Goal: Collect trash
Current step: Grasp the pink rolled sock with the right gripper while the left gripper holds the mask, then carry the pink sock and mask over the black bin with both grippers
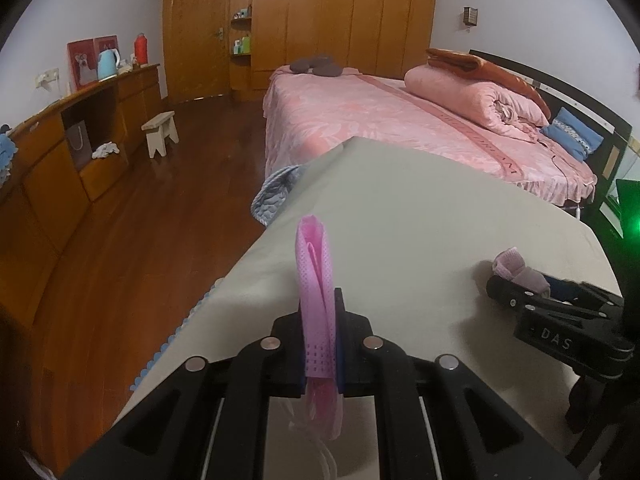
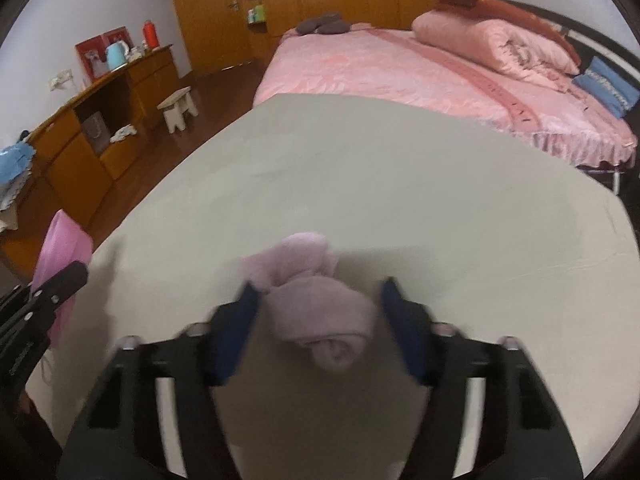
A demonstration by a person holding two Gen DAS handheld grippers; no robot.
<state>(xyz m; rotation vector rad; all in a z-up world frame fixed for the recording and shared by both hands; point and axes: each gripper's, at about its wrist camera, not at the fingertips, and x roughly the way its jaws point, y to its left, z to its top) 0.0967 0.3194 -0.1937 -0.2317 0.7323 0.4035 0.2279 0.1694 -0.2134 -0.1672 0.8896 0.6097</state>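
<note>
My left gripper (image 1: 320, 300) is shut on a folded pink face mask (image 1: 314, 264), which stands up between its pads above the pale grey table (image 1: 400, 208). To its right, a rolled pale pink cloth (image 1: 516, 266) lies on the table with my right gripper (image 1: 532, 286) around it. In the right wrist view that cloth roll (image 2: 320, 312) sits between the blue pads of the right gripper (image 2: 316, 292). A narrow gap shows on each side, though the picture is blurred. The left gripper (image 2: 60, 280) with the mask (image 2: 60, 240) is at the left edge.
A bed with a pink cover (image 1: 360, 120) and a rolled quilt (image 1: 480, 100) stands beyond the table. A blue quilted cloth (image 1: 276, 192) hangs at the table's far left corner. A wooden sideboard (image 1: 80, 152) and a small stool (image 1: 160, 132) line the left wall.
</note>
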